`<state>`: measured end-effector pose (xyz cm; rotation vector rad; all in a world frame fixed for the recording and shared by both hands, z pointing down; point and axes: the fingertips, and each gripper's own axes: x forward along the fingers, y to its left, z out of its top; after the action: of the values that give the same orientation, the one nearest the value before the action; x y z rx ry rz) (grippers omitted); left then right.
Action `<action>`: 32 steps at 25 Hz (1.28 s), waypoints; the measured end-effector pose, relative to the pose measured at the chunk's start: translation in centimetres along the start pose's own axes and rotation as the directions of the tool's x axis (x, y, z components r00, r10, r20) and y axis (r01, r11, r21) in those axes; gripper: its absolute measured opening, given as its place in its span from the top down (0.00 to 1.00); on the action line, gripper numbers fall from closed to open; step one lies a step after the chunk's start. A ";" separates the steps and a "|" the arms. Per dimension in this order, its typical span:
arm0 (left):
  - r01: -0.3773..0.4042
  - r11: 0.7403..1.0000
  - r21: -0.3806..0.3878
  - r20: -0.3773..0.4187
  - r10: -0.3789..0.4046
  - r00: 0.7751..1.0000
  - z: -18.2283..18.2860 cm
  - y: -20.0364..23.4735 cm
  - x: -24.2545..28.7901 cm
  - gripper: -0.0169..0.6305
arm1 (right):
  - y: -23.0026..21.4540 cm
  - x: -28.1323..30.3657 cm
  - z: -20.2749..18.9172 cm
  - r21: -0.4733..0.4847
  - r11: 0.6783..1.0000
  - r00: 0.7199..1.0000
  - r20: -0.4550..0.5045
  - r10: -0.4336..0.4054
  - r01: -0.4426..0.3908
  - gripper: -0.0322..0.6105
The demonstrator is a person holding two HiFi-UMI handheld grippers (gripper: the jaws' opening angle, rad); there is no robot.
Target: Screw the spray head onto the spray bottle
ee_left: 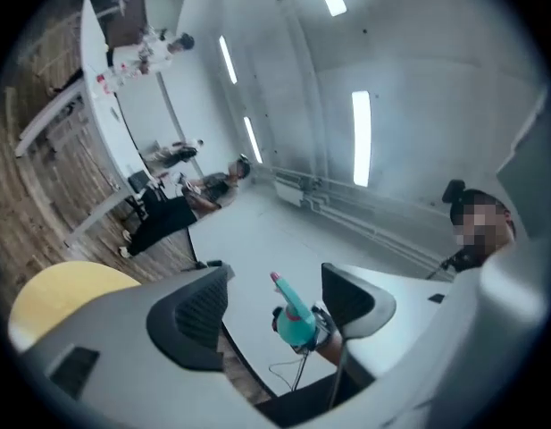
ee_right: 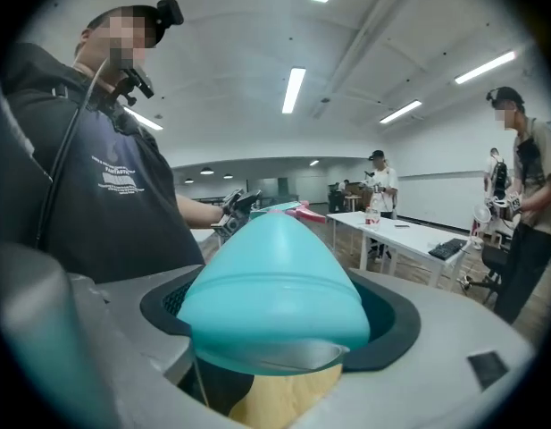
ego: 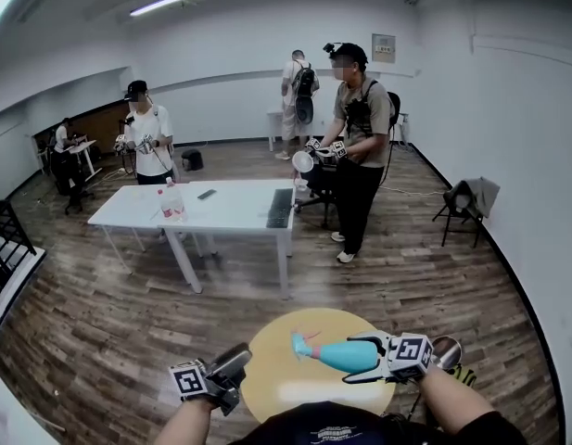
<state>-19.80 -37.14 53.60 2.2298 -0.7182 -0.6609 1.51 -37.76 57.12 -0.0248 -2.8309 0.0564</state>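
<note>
**Bottle clamped in right gripper, left one free**

Seen from the head view, the right gripper (ego: 360, 359) grasps the teal bottle (ego: 343, 354) round its fat body. It holds the bottle on its side above the round yellow counter (ego: 284, 383). The spray head (ego: 302, 345), with its pink tip, sits at the neck and points toward 9 o'clock. From where I stand it looks seated on the neck, though I cannot tell how tight the thread is.

The left gripper (ego: 236, 375) is released, its jaws wide with nothing between the pads. It hangs at about 9 o'clock from the bottle, near it but clear of the head. Its own view looks along the open jaws at the bottle some way off.

My guess is the screwing is either between turns or nearly done. A next turn would need the left gripper to close on the collar of the head and twist it. The right would have to keep the bottle from rolling in its grip.
</note>
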 end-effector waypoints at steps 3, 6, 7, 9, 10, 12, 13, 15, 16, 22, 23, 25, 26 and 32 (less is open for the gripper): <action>0.115 0.989 0.092 -0.227 -0.092 0.969 -4.7 -3.4 7.0 0.42 | 1.7 2.6 1.2 -0.077 0.995 0.997 -0.041 0.066 -0.069 0.23; 0.199 0.957 0.210 -0.339 -0.120 0.933 -6.7 -6.3 10.6 0.51 | 2.5 2.8 2.0 -0.105 0.991 0.996 -0.041 0.079 -0.083 0.23; 0.211 0.940 0.266 -0.396 -0.093 0.913 -7.6 -6.3 10.7 0.51 | 2.6 2.4 1.8 -0.110 0.991 0.996 -0.054 0.075 -0.080 0.23; 0.243 0.905 0.350 -0.485 -0.047 0.873 -9.6 -6.1 10.4 0.52 | 3.0 1.7 0.9 -0.129 0.988 0.992 -0.101 0.069 -0.082 0.23; 0.259 0.893 0.368 -0.501 -0.044 0.864 -10.2 -6.1 10.4 0.53 | 3.2 1.5 0.5 -0.137 0.987 0.991 -0.117 0.068 -0.084 0.23; 0.275 0.881 0.386 -0.505 -0.048 0.862 -11.0 -6.3 10.5 0.53 | 3.5 1.1 -0.1 -0.141 0.986 0.990 -0.128 0.064 -0.082 0.23; 0.272 0.885 0.379 -0.503 -0.050 0.863 -11.1 -6.4 10.5 0.53 | 3.6 0.9 -0.3 -0.133 0.988 0.990 -0.125 0.066 -0.083 0.23; 0.250 0.912 0.325 -0.493 -0.062 0.868 -11.1 -6.2 10.5 0.53 | 3.9 0.9 0.0 -0.097 0.991 0.992 -0.100 0.081 -0.091 0.23; 0.235 0.928 0.290 -0.484 -0.070 0.872 -10.8 -6.1 10.4 0.52 | 3.9 0.9 0.3 -0.081 0.992 0.993 -0.080 0.088 -0.095 0.23; 0.018 0.998 0.060 -0.093 -0.012 0.996 -2.1 -1.7 3.4 0.37 | 0.9 0.0 0.4 0.024 1.000 1.000 0.015 0.004 -0.005 0.23; -0.039 0.999 0.015 -0.006 0.039 0.999 -0.2 -0.2 0.7 0.37 | 0.4 -0.7 0.1 0.042 0.999 1.000 0.019 -0.020 0.019 0.23; -0.103 0.994 -0.046 0.104 0.107 0.989 2.2 1.6 -3.4 0.37 | -0.2 -2.2 -0.5 0.052 0.997 0.999 0.013 -0.053 0.052 0.23; -0.110 0.992 -0.056 0.120 0.116 0.986 2.5 1.8 -4.2 0.37 | -0.4 -2.6 -0.8 0.049 0.997 0.998 0.006 -0.061 0.060 0.23; 0.085 0.996 -0.037 -0.146 -0.089 0.985 -3.3 -2.0 4.8 0.37 | 1.0 1.1 0.8 -0.069 0.997 0.999 -0.040 0.015 -0.018 0.23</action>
<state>-13.65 -37.52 53.03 2.2643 -0.5361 -0.5384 0.22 -36.74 56.61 -0.0642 -2.7924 -0.0388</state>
